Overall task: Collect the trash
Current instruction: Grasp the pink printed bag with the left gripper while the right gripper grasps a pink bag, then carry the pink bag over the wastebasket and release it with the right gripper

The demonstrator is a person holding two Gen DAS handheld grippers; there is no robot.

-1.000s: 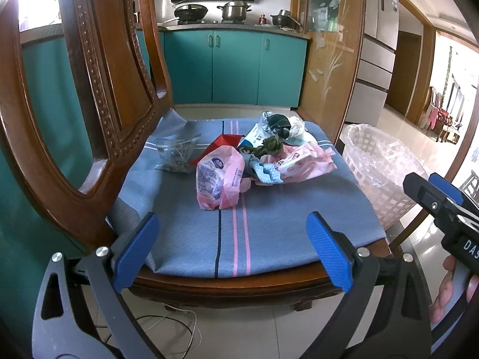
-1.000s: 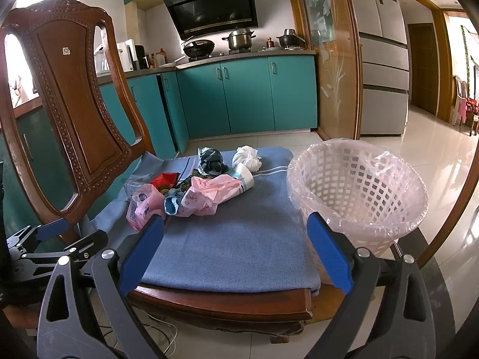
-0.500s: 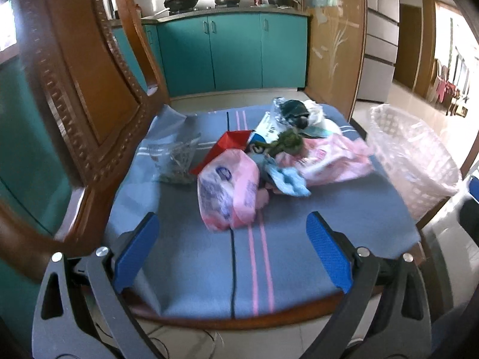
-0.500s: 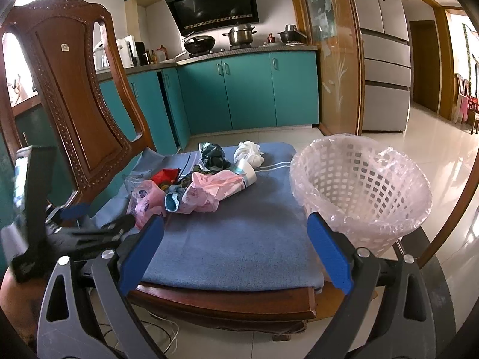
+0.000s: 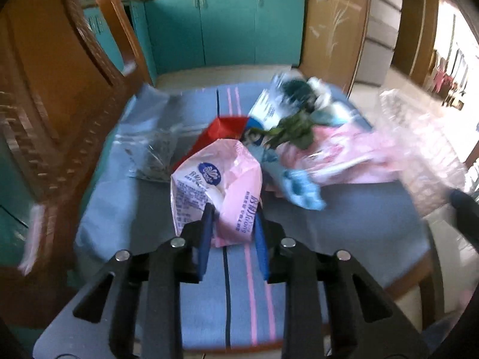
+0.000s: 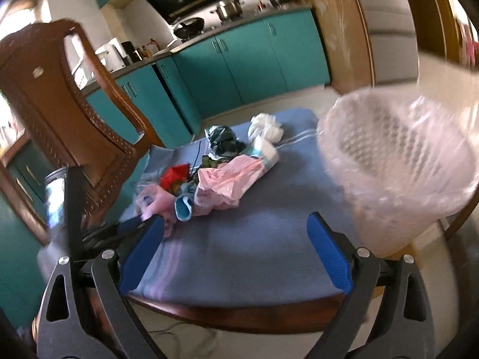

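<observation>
A wooden chair carries a blue striped cushion cover on its seat. A white lattice waste basket, lined with a clear bag, stands just beside the seat's right edge.

The trash lies in a loose heap at the middle of the seat. Largest is a crumpled pink plastic bag. Nearest the front edge is a pink printed tissue wrapper, puffed up, with a round blue logo and blue lettering. Behind it lie a red wrapper, a light blue scrap, a wilted green leaf, a dark crumpled bag and a white wad. A clear bag of dark bits lies to the left.

The left gripper has just been closing; its blue pads now pinch the near end of the pink printed tissue wrapper. The right gripper hovers over the seat's front edge with jaws spread wide and nothing between them.
</observation>
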